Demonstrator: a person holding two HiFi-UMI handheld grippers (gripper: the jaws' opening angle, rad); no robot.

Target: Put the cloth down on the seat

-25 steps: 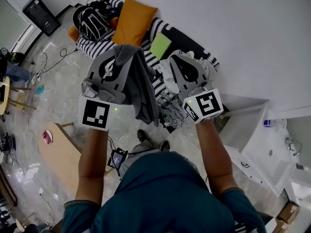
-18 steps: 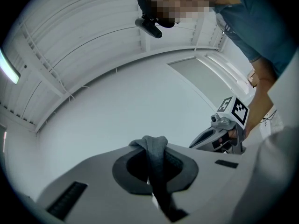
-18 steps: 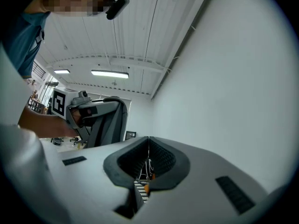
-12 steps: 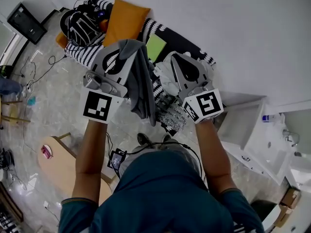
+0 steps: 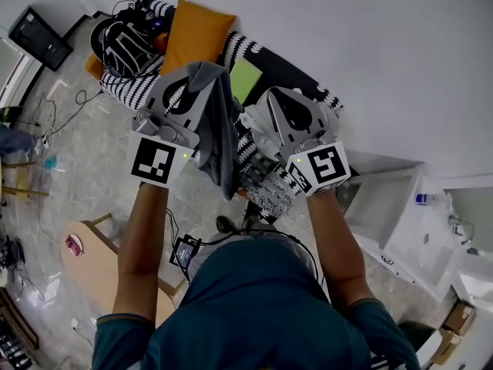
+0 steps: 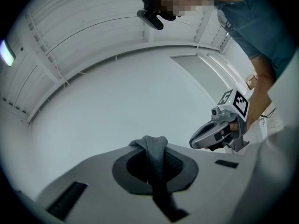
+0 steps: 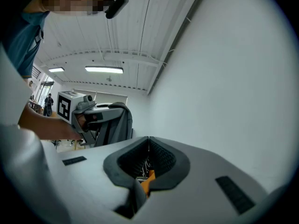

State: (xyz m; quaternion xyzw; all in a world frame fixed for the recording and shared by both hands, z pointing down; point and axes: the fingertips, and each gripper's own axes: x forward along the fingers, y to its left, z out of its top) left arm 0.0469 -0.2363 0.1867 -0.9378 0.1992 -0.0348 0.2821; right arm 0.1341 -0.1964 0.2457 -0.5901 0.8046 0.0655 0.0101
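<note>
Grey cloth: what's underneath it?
The striped seat lies below the grey cloth hanging from the left claw. The cloth covers the patch straight beneath, so that is hidden.

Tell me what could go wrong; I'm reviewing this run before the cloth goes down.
The long grey cloth hangs from the shut left gripper near the front edge of the black-and-white striped seat; its tail may slip to the floor. An orange cushion, green square pad and white bundle crowd the seat, so the cloth could land on those.
</note>
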